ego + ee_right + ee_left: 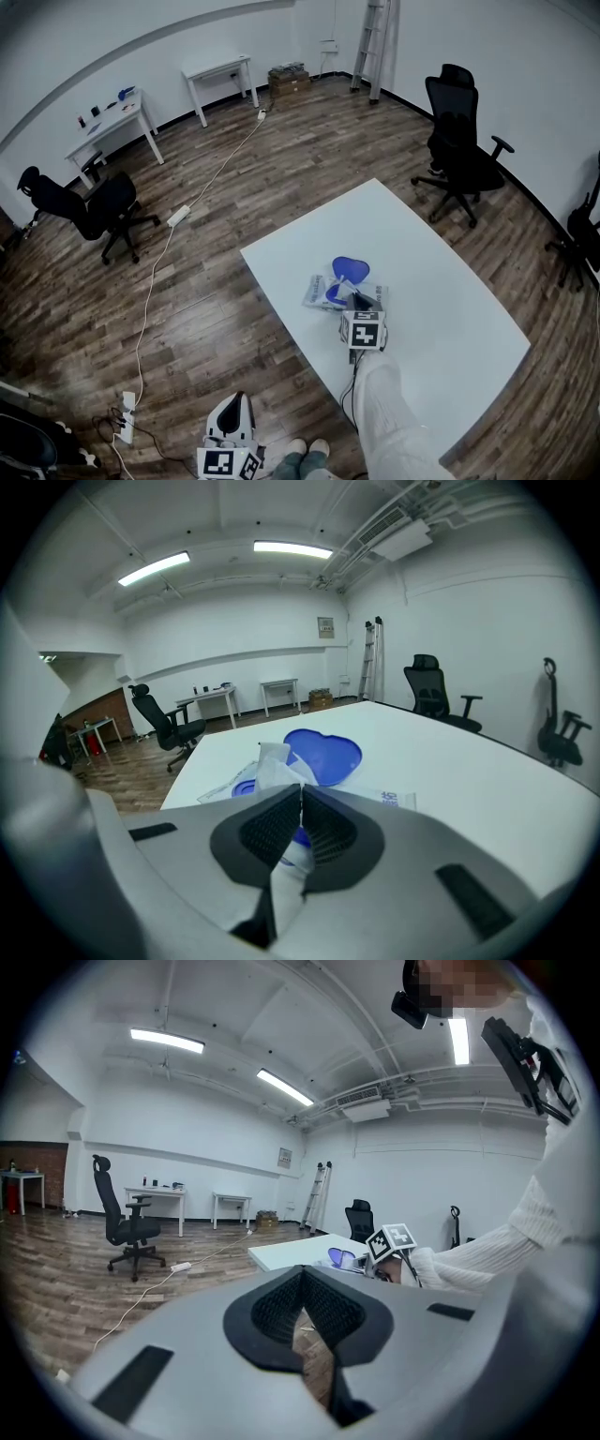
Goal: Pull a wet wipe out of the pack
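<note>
- The right gripper [301, 789], jaws pressed together, pinches a white wet wipe [270, 763] standing up out of the pack [319, 293].
- The pack lies on the white table [450, 281], near its left edge, its blue lid [324, 755] flipped open.
- The left gripper [302, 1277] hangs low beside the table, away from the pack, jaws closed on nothing, wood floor [187, 309] beyond.

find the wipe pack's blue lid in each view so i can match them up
Head view: the blue lid is at mid-frame, on the white table.
Left gripper view: the blue lid is small, just right of and below centre.
Right gripper view: the blue lid is at centre, just above the jaws.
Shared landmark: the ladder at the far wall shows in all three.
</note>
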`<act>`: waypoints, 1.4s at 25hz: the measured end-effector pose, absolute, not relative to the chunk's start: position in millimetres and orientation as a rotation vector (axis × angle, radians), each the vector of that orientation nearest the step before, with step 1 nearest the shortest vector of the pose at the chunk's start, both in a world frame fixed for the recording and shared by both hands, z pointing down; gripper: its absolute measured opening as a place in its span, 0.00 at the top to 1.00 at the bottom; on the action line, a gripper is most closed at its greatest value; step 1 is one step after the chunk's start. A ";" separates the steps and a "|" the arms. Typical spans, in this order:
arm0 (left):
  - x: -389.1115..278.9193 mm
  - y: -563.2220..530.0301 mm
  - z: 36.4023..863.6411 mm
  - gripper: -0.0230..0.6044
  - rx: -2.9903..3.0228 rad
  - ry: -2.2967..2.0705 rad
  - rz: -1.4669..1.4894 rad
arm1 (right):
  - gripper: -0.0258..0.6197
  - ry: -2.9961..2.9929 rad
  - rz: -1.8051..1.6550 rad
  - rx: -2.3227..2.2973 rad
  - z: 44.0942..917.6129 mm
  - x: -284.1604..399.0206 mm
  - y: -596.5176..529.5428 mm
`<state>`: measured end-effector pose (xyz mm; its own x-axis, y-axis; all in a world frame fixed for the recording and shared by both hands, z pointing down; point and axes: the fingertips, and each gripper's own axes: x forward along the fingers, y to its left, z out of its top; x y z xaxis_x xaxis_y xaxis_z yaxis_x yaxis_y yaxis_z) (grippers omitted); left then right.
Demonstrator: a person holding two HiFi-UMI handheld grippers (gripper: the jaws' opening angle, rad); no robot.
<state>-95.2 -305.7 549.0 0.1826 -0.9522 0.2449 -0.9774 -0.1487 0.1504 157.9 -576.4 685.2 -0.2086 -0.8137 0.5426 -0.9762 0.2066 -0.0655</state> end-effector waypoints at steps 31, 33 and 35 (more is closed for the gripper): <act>-102.6 -293.4 535.6 0.96 2.220 -1.858 0.079 | 0.94 -2.215 0.476 1.772 609.6 158.3 -572.2; -101.8 -292.1 535.2 0.96 2.222 -1.857 0.073 | 0.94 -2.216 0.471 1.776 606.6 159.6 -570.9; -101.7 -291.2 534.1 0.96 2.224 -1.855 0.066 | 0.94 -2.214 0.471 1.784 603.9 161.2 -569.8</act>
<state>-101.7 -291.2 534.1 0.1911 -0.9630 0.1898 -0.9741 -0.1622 0.1577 161.2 -569.8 603.9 -0.2129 -0.8931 0.3963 -0.9771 0.1939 -0.0879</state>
